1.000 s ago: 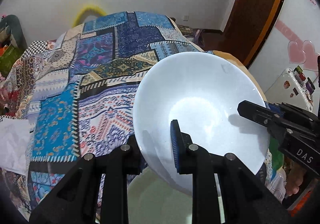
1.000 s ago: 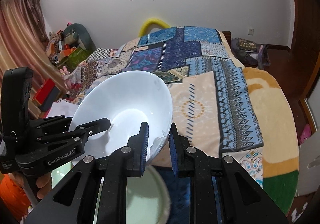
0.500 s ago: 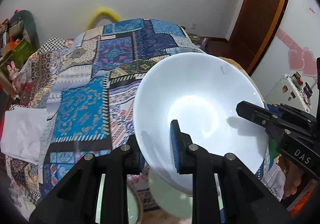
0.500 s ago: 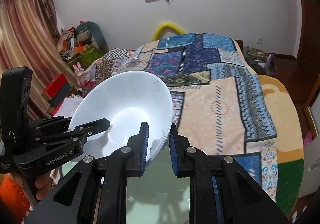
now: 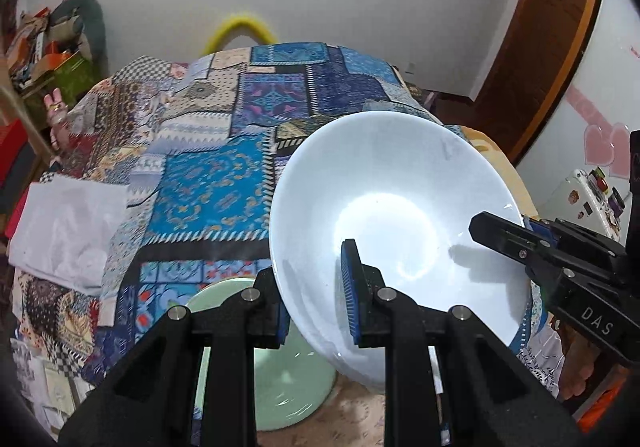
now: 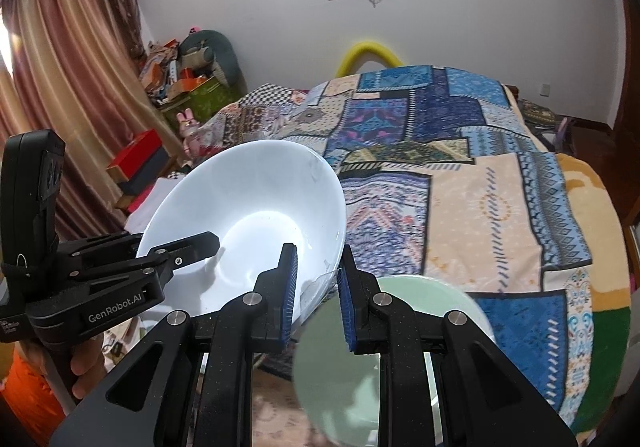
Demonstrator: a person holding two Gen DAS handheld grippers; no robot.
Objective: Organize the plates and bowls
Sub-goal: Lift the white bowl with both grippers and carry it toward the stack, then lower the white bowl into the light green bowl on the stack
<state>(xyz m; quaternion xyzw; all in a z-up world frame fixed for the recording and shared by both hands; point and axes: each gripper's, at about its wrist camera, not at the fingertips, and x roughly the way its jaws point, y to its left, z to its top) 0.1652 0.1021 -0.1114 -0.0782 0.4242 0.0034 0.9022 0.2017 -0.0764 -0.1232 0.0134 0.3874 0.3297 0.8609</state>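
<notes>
Lifted higher than a second ago, so way more of the pale green plate (image 5: pixel 276 359) showing underneath now, down around 6 o'clock of the white bowl (image 5: pixel 394 223). Still clamped from both sides: left gripper (image 5: pixel 316 299) pinching the near rim, right gripper (image 6: pixel 318 295) pinching the opposite rim, bowl tilted and hanging clear of everything. Patchwork bedspread (image 6: pixel 460 175) behind, out toward 12. Probably means heading for a stack on that green plate, though still well apart, so keeping it level matters.
</notes>
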